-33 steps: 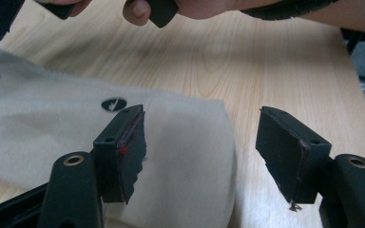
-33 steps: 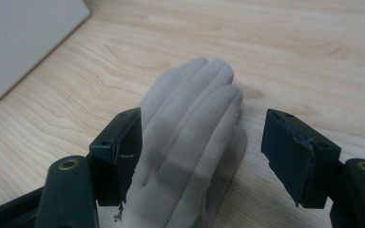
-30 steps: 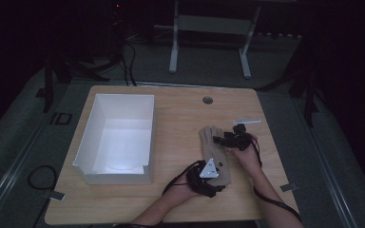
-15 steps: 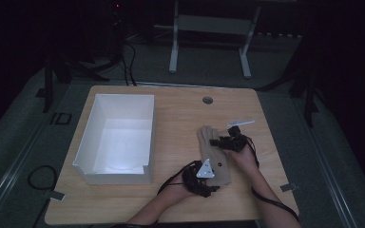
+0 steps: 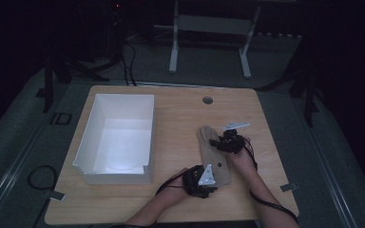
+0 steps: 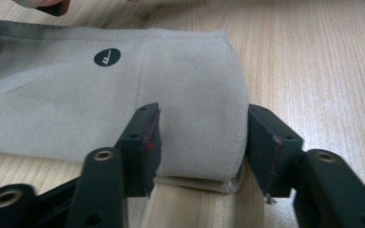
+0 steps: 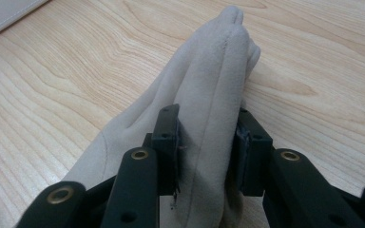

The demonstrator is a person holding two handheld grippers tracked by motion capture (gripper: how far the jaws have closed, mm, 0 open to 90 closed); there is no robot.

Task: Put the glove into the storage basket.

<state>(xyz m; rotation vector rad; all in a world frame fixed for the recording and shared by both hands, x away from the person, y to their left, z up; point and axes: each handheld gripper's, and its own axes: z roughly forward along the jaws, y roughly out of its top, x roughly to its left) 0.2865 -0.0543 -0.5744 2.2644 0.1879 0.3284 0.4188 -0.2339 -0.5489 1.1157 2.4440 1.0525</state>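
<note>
A: Glove (image 5: 212,154) location?
B: Flat on table (image 5: 180,109), right of white bin (image 5: 116,137); nothing between.
A: Jaws?
B: Just been closing. Right gripper (image 7: 206,142) pinching a raised fold; left gripper (image 6: 199,142) straddling the cuff, right pad touching.

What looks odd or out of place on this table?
Only the beige glove: the right hand-held gripper pinches it into a raised ridge off the wooden table. The white box sits squarely.

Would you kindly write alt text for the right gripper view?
The right gripper pinches a raised fold of a beige suede glove between its two black jaws. The glove lies on a light wooden table, its fingertips pointing away from the camera.
</note>
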